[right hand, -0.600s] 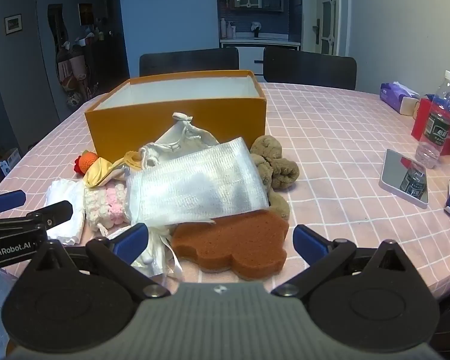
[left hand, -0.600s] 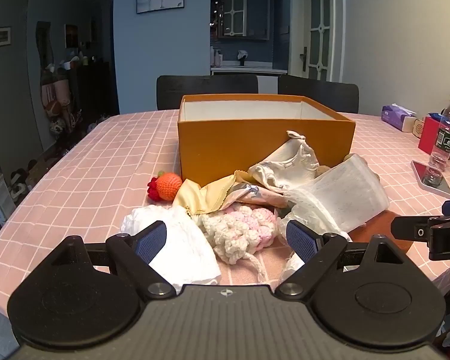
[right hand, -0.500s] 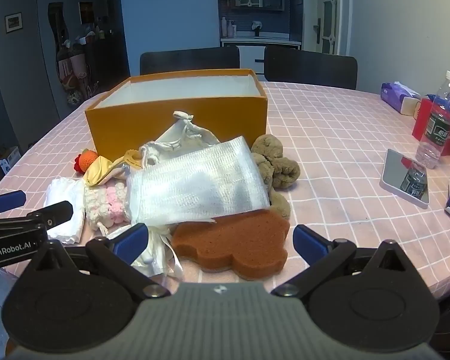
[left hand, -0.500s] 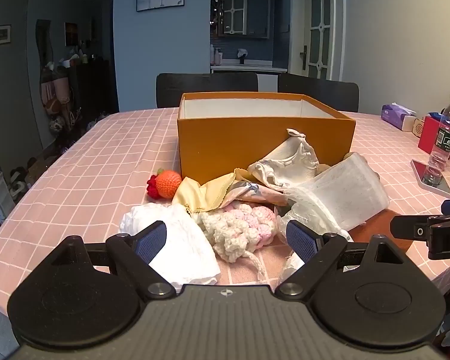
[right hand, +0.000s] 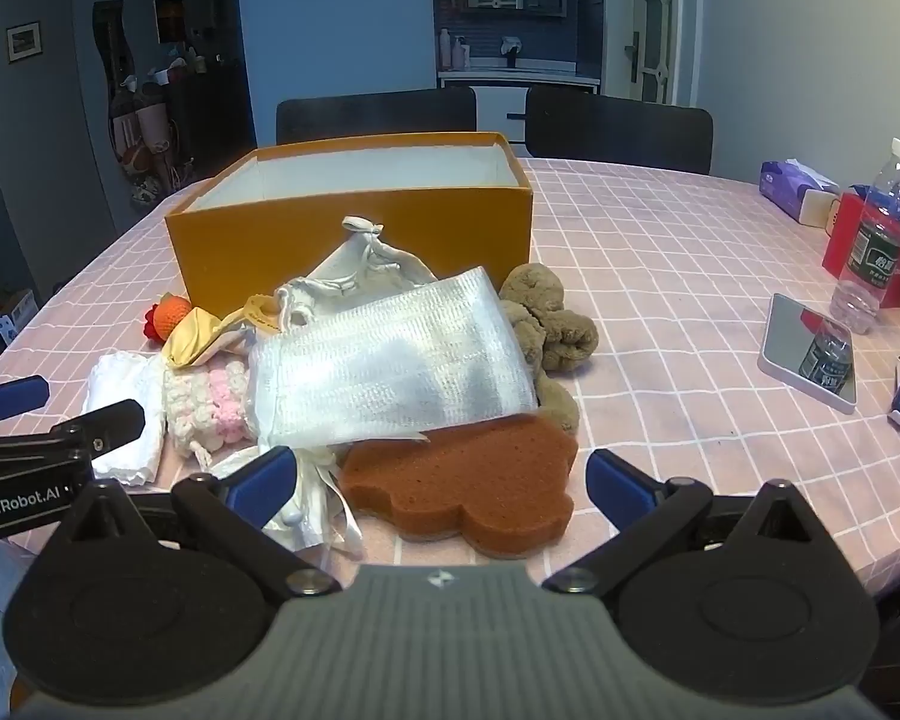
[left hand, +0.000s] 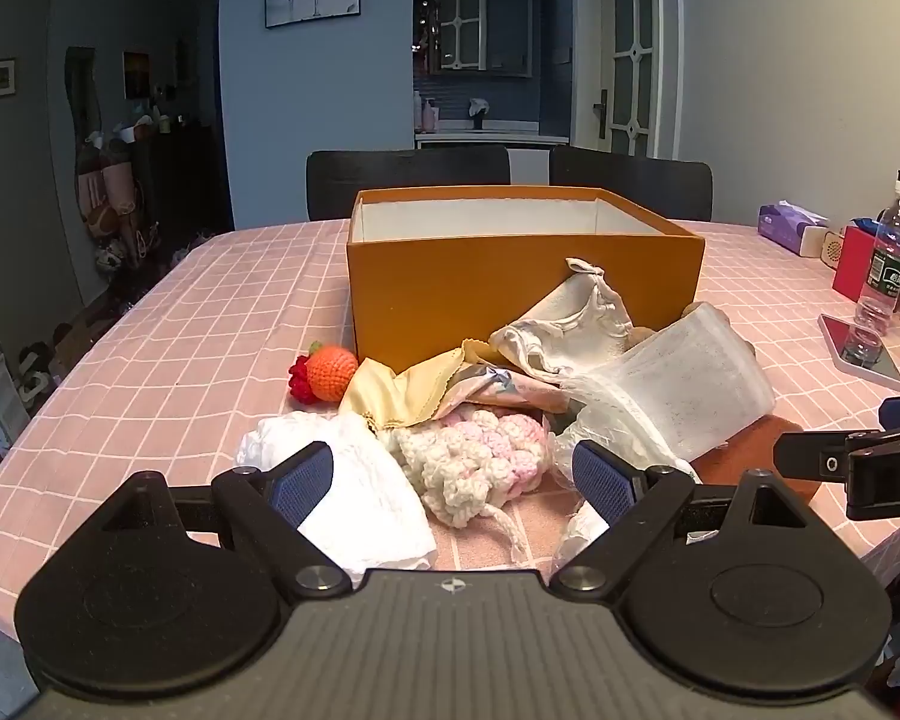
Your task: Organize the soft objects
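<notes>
Nothing boxed yet, apparently: box [right hand: 354, 240] standing open at the far side of the pile, its floor hidden behind the front wall, no item seen inside. All soft items heaped on the table [right hand: 660, 312] just in front of it.

Main risk: snagging more than one thing. Mesh pouch [right hand: 390, 372] lying over the sponge [right hand: 468, 492] edge and against the crochet [right hand: 210, 402], with a drawstring bag [right hand: 360, 270] and yellow cloth [right hand: 198, 342] tucked behind. Pinching any one likely to drag a neighbour, perhaps off the near table edge. Crochet cord [left hand: 510, 531] trailing loose toward the edge, easy to catch on a finger. White cloth [left hand: 360, 498] thin and flat, likely to slip from a shallow pinch. Brown plush [right hand: 546, 324] half hidden behind the pouch, hard to reach cleanly. Knit fruit [left hand: 330, 372] round, apt to roll if nudged. Phone [right hand: 810, 348] and bottle [right hand: 870, 258] well off to the right, out of harm unless swung wide. Also some chance of the two tools colliding, working so close side by side.

Left gripper [left hand: 453, 474] held low and level at the near edge, jaws wide apart, empty, aimed at the crochet and white cloth. Right gripper [right hand: 441, 483] alongside, equally low, jaws wide apart, empty, straddling the sponge from the near side without touching it, as far as can be judged.
</notes>
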`<action>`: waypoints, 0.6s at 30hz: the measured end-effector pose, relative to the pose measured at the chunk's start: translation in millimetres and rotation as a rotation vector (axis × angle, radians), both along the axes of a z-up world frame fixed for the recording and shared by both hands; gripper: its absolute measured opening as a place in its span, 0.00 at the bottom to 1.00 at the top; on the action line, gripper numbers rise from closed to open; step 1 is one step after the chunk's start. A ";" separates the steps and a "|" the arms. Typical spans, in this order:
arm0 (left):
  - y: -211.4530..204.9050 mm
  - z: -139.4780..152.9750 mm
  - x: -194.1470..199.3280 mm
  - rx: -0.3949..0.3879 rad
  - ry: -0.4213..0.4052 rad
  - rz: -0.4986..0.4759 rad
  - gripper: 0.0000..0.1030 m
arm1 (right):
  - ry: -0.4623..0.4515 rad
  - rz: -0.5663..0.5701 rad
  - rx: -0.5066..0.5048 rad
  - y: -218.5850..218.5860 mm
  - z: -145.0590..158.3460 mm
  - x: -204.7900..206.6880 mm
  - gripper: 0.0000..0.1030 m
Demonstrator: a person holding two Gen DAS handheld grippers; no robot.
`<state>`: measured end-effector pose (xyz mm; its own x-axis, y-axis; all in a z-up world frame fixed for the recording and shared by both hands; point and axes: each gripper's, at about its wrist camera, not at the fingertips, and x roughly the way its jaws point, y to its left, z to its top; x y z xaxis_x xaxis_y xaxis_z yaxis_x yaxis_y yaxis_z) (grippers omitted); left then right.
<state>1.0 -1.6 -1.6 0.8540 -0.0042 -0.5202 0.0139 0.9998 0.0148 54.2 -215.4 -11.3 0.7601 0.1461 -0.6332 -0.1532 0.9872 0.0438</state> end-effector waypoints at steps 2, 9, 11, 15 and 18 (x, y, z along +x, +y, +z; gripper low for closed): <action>-0.1 0.2 -0.5 0.000 0.000 0.000 1.00 | 0.000 0.000 -0.001 -0.2 0.0 0.1 0.98; -0.7 0.9 -0.8 0.002 -0.001 0.000 1.00 | -0.001 0.002 -0.008 0.8 -0.4 -0.5 0.98; -0.7 1.0 -0.8 0.002 0.000 0.000 1.00 | -0.001 0.002 -0.008 0.8 -0.4 -0.6 0.98; -0.7 1.1 -0.8 0.002 0.000 0.001 1.00 | -0.001 0.002 -0.010 1.2 -0.5 -0.6 0.98; -0.8 1.3 -1.2 0.000 -0.001 0.001 1.00 | -0.002 0.002 -0.010 1.2 -0.7 -0.6 0.98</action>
<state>-0.2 -2.4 -0.4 0.8545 -0.0030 -0.5195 0.0127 0.9998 0.0151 53.6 -214.2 -12.0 0.7608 0.1412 -0.6334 -0.1556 0.9873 0.0332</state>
